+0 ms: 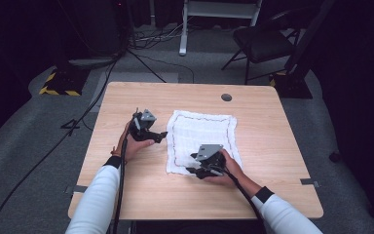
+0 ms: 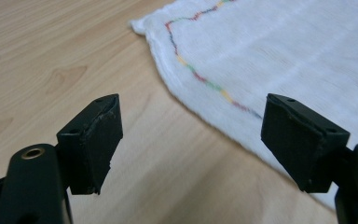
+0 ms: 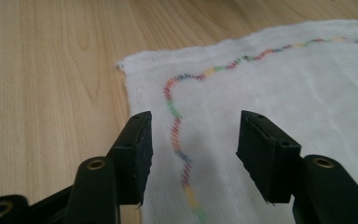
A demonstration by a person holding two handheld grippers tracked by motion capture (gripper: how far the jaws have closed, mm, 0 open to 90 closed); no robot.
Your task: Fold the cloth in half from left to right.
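Observation:
A white cloth [image 1: 202, 134] with a multicoloured stitched border lies flat on the middle of the wooden table [image 1: 126, 195]. My left gripper [image 1: 161, 135] is at the cloth's left edge, jaws wide open over bare wood, and the left gripper view has the cloth [image 2: 279, 51] just ahead with nothing between the jaws [image 2: 191, 140]. My right gripper [image 1: 191, 165] rests over the cloth's near left part, pointing left. In the right gripper view it stands open [image 3: 193, 149] above the coloured stitching [image 3: 177, 135] near a cloth corner [image 3: 123, 65].
A round grommet hole [image 1: 226, 97] sits near the table's far edge. Beyond the table stand a dark chair [image 1: 263, 44], a white stand leg [image 1: 184, 29] and cables on the grey floor. Bare wood surrounds the cloth on all sides.

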